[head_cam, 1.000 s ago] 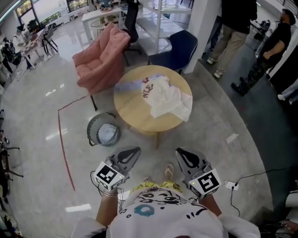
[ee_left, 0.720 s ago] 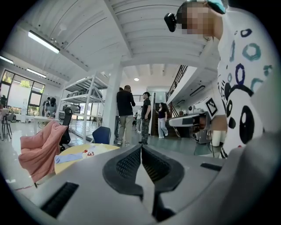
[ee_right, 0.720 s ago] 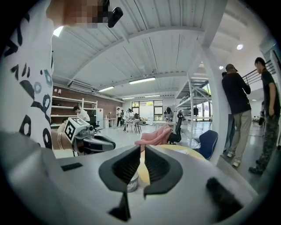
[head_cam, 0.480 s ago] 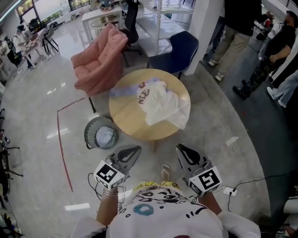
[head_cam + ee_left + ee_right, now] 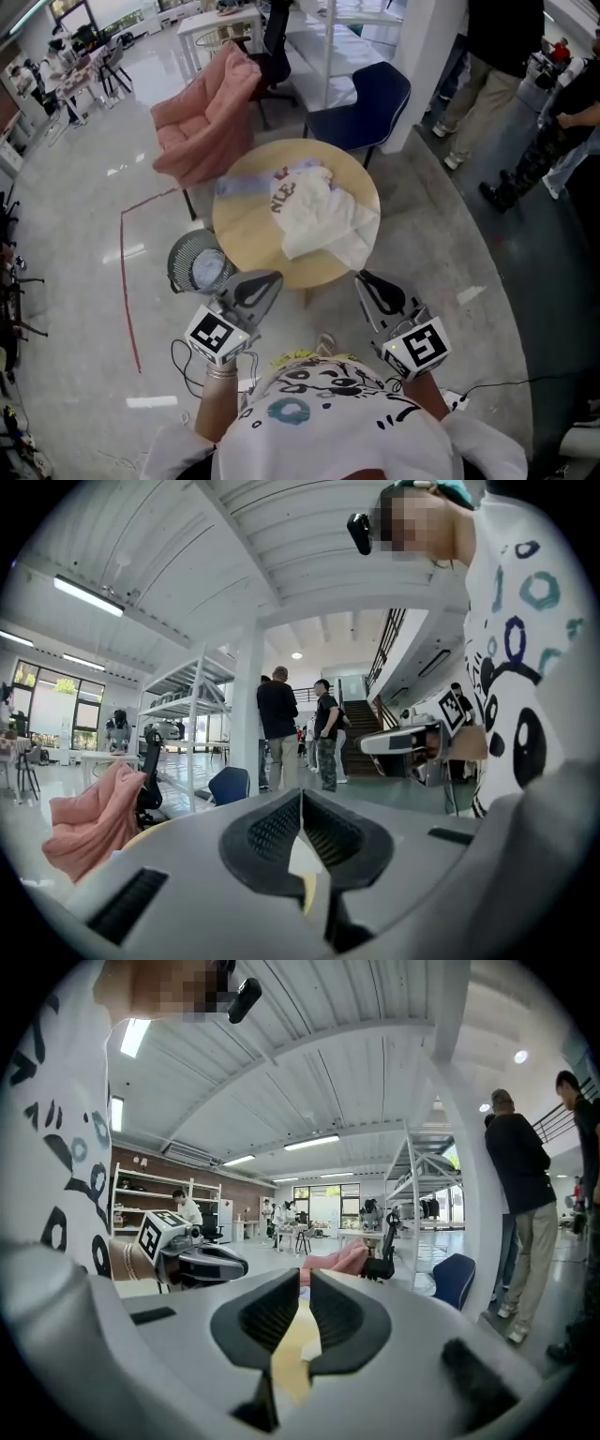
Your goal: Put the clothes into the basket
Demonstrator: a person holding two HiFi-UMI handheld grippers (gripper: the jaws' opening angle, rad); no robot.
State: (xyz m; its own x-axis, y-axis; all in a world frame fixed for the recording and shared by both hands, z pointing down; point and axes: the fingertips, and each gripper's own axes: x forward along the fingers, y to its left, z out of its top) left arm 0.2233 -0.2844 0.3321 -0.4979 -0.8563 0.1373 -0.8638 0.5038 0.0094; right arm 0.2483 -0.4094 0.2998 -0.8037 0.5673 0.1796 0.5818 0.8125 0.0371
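A white garment with red print (image 5: 322, 211) lies crumpled on the round wooden table (image 5: 246, 230), partly over a pale lilac cloth (image 5: 246, 184). The wire mesh basket (image 5: 197, 264) stands on the floor at the table's left side. My left gripper (image 5: 266, 279) is shut and empty, held level just short of the table's near edge and beside the basket. My right gripper (image 5: 367, 279) is likewise shut and empty at the near right edge. In the left gripper view the shut left gripper (image 5: 300, 803) points past the table; the right gripper view shows the shut right gripper (image 5: 302, 1283).
A pink armchair (image 5: 204, 117) and a dark blue chair (image 5: 364, 101) stand behind the table, by a white pillar (image 5: 427, 56). People (image 5: 492, 56) stand at the right. A red line (image 5: 126, 281) marks the floor at left; a cable (image 5: 497, 382) lies at right.
Both grippers and the person have come forward toward the table, so its near edge and the basket now sit close ahead of the jaws. Both grippers stayed shut.
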